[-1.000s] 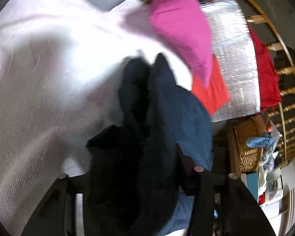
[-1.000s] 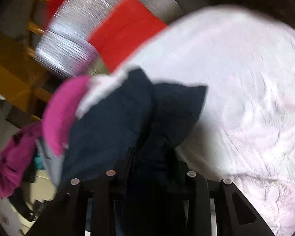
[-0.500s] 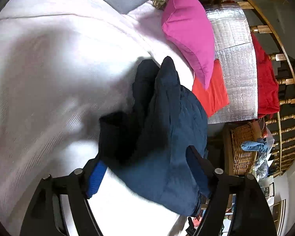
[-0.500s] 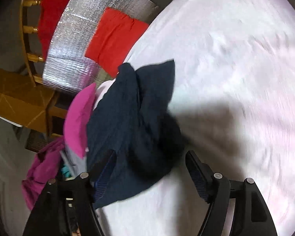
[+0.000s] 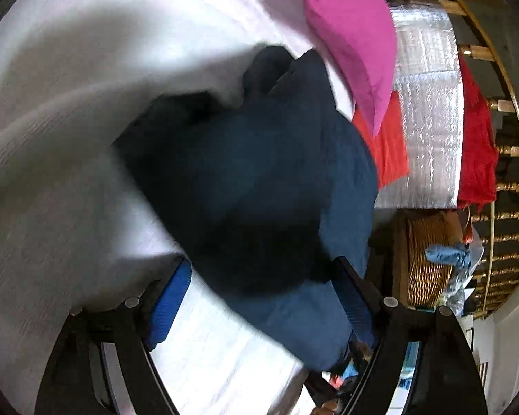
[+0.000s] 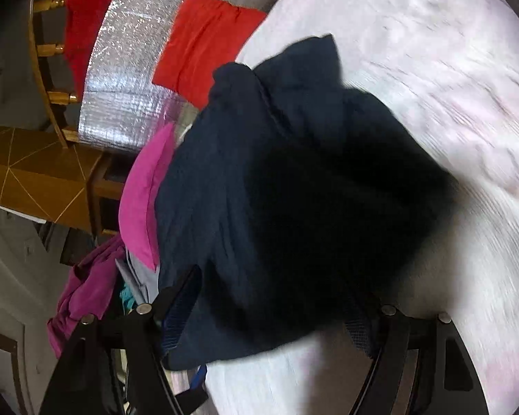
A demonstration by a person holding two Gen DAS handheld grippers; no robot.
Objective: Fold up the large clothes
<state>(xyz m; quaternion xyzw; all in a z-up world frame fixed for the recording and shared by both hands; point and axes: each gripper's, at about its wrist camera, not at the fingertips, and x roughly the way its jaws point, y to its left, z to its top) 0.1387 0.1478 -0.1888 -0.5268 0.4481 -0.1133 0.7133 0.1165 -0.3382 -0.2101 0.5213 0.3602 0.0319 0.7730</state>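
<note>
Your left gripper (image 5: 259, 297) is wide open, and its jaws are opening a little more right now. The dark blue garment (image 5: 259, 186) lies between its blue pads (image 5: 169, 297), but the pads do not squeeze it. So this gripper holds nothing.

The garment sits in a soft heap on the white bed cover (image 5: 52, 173). The heap is near the bed's edge, just in front of both grippers. Past it, farther off, you can see a pink pillow (image 5: 356, 41) and a red cloth (image 5: 387, 145) on a shiny silver sheet (image 5: 429, 114). To the right, off the bed, there is a basket (image 5: 425, 269).

Your right gripper (image 6: 276, 318) is wide open too. The garment (image 6: 294, 190) bunches up between its jaws, and the cloth hides part of the pads. They do not seem to pinch it, so this gripper looks empty as well.

How far along are you? It looks like you just let go of the garment. It may be folded over once or more, but it is lumpy and its edges do not line up. You will likely need to smooth it flat and tidy the fold. No other folded clothes show, so more may be left to do.
</note>
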